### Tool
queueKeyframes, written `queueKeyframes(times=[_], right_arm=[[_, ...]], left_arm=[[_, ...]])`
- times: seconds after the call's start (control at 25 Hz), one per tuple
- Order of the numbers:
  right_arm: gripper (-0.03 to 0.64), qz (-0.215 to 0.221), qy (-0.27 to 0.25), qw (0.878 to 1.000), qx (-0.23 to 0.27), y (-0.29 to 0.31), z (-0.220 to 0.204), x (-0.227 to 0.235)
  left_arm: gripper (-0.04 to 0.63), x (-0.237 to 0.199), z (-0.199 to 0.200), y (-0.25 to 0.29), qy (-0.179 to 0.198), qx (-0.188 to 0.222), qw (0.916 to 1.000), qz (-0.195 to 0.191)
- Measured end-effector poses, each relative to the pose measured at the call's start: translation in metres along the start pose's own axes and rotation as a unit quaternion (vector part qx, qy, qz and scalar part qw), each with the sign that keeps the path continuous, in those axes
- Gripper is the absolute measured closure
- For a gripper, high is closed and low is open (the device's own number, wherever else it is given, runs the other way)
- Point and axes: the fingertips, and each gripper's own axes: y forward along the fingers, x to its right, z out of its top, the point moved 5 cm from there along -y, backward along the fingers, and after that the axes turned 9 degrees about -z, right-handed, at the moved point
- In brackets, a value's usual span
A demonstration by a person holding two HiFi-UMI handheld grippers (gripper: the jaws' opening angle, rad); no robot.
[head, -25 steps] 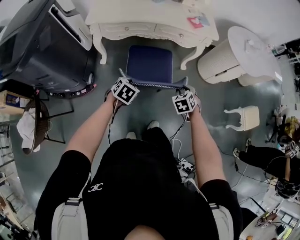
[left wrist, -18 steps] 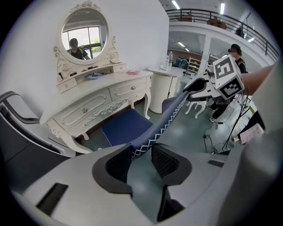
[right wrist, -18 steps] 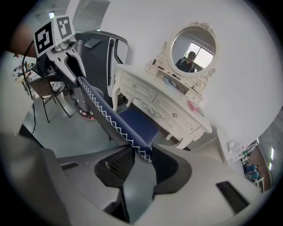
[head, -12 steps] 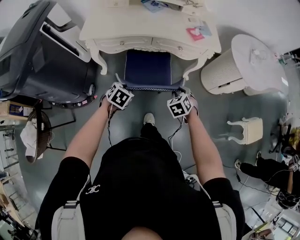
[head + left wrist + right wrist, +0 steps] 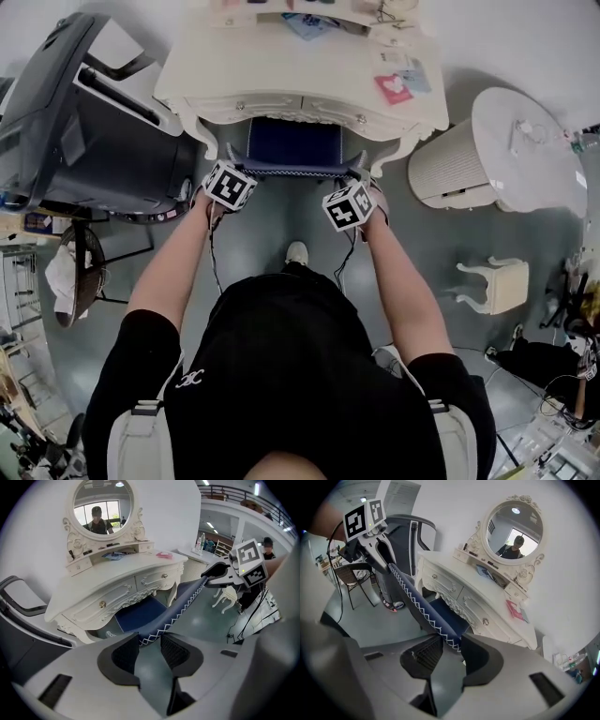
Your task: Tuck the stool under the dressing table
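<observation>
The stool has a dark blue seat (image 5: 293,141) and a blue back rail (image 5: 295,170) with white zigzag stitching. Most of the seat lies under the white dressing table (image 5: 234,66), between its carved legs. My left gripper (image 5: 230,155) is shut on the rail's left end, and its jaws have just been closing a little with the rail between them. My right gripper (image 5: 361,171) is shut on the right end. In the left gripper view the rail (image 5: 183,599) runs from the left gripper (image 5: 151,643) to the right gripper (image 5: 219,572). In the right gripper view it runs (image 5: 412,599) from the right gripper (image 5: 451,645) to the left gripper (image 5: 377,550).
A black treadmill (image 5: 84,122) stands close to the table's left side. A round white wicker hamper (image 5: 487,141) stands at its right, with a small white stool (image 5: 497,286) further back on the grey floor. A wicker chair (image 5: 70,272) is at the left. My foot (image 5: 296,253) is behind the stool.
Both grippers have moved forward toward the dressing table with the stool's rail held. The seat has slid further under the table, so less of it shows.
</observation>
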Motion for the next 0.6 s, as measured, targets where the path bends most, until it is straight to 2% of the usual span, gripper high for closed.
queueKeyframes(times=[0.28,0.48,0.6], right_arm=[[0.491,0.004,-0.004,1.0,0.019,0.013,0.033,0.032],[0.492,0.022,-0.024,0.999,0.012,0.018,0.038,0.018],[0.492,0.018,-0.017,1.0,0.008,0.024,0.039,0.008]], left_arm=[[0.448,-0.026,0.036,-0.003,-0.003,0.013,0.9999,-0.003],[0.448,-0.039,0.028,-0.001,-0.005,-0.004,0.9999,0.008],[0.448,-0.047,0.026,0.001,-0.001,-0.002,0.9999,0.014]])
